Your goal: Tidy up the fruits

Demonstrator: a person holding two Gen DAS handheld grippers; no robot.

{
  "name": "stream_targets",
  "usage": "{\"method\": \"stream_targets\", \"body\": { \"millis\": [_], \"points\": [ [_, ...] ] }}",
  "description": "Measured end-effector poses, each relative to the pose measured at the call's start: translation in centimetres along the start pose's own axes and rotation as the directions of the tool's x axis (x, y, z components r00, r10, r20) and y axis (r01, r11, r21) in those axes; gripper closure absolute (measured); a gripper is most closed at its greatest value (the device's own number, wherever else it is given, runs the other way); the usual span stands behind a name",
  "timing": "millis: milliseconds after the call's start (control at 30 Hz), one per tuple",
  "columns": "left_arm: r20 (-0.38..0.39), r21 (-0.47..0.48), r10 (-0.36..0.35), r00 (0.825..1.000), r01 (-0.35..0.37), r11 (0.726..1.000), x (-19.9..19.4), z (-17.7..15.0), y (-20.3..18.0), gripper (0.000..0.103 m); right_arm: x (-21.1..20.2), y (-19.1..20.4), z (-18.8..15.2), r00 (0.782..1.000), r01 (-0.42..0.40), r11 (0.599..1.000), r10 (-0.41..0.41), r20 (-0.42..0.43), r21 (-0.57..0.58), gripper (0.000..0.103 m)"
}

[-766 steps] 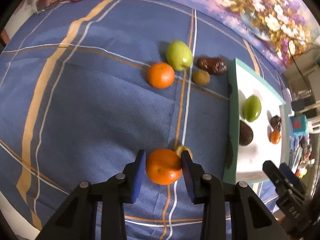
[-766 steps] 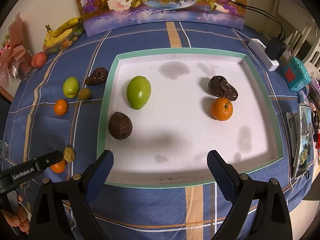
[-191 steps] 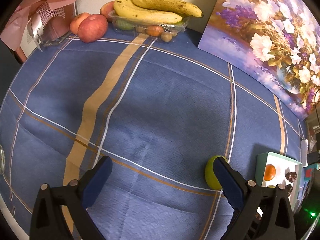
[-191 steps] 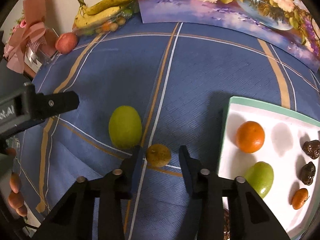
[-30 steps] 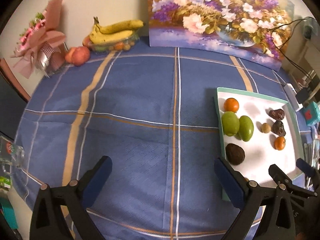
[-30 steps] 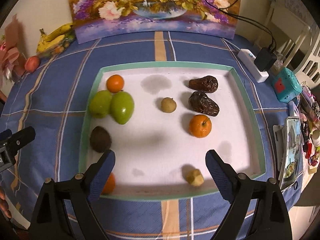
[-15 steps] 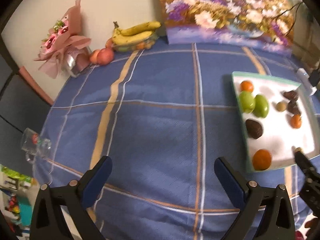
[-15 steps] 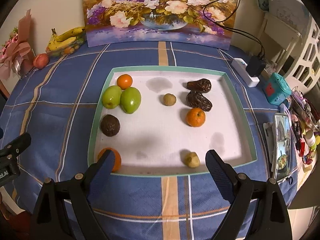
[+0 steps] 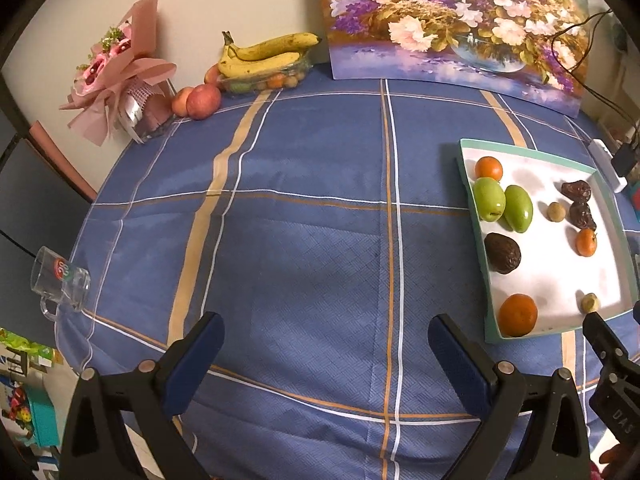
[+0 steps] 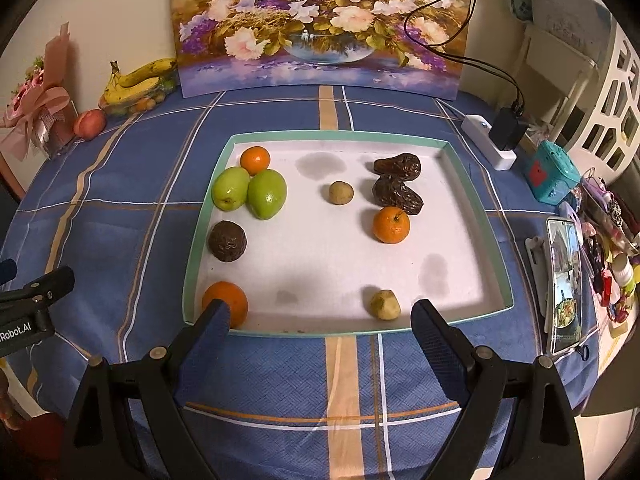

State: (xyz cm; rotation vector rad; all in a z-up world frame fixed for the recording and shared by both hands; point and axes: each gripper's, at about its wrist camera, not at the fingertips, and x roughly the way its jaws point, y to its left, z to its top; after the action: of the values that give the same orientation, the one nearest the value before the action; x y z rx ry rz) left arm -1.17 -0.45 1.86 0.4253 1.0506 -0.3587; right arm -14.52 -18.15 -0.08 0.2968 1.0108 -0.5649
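Left wrist view. My left gripper [image 9: 326,344] hangs above the blue checked tablecloth [image 9: 304,240] with its jaws wide apart and nothing between them. The tray [image 9: 472,216], taken here as the landmark, lies to the right. Inside it, along its near-left wall, sit a small orange [image 9: 488,168], two green fruits [image 9: 489,199] touching each other, a dark wrinkled fruit [image 9: 502,253] and a large orange [image 9: 517,315] in the nearest corner. Beyond the tray's far edge a flower painting [image 9: 456,20] leans on the wall. Well to the tray's left, at the table's back edge, lie bananas [image 9: 264,54] on a clear box, with apples [image 9: 203,96] and a pink bouquet [image 9: 116,68] further left. A glass mug [image 9: 60,280] stands at the table's left rim.

Right wrist view. My right gripper [image 10: 320,322] hovers just short of the tray's [image 10: 332,135] near wall, jaws spread wide, empty. The left finger [image 10: 204,344] overlaps the big orange [image 10: 225,304] in the picture; whether they touch I cannot tell. In the tray's right half lie two dark dates [image 10: 397,195] touching, an orange with a stem [image 10: 391,224] just nearer, a small tan fruit [image 10: 341,193] toward the centre, and a yellowish fruit [image 10: 385,305] near the front wall. A phone [image 10: 564,280] lies right of the tray, and a power strip [image 10: 486,142] off its far-right corner.
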Motion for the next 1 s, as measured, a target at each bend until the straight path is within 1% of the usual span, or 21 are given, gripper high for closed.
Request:
{"method": "stream_targets", "body": {
  "millis": [333, 567, 1000],
  "points": [
    [-0.008, -0.001, -0.026, 1.000, 0.026, 1.000, 0.1, 0.0, 0.1, 0.000, 0.2, 0.2, -0.1, 1.000, 0.001, 1.000, -0.001, -0.010, -0.002, 0.011],
    [-0.014, 0.036, -0.042, 0.999, 0.042, 0.998, 0.1, -0.1, -0.7, 0.000, 0.3, 0.2, -0.1, 1.000, 0.001, 1.000, -0.001, -0.014, -0.004, 0.011],
    [-0.017, 0.042, -0.036, 0.999, 0.037, 0.998, 0.2, -0.2, -0.8, 0.000, 0.6, 0.2, -0.2, 1.000, 0.001, 1.000, -0.001, -0.024, -0.009, 0.011]
  ]
}}
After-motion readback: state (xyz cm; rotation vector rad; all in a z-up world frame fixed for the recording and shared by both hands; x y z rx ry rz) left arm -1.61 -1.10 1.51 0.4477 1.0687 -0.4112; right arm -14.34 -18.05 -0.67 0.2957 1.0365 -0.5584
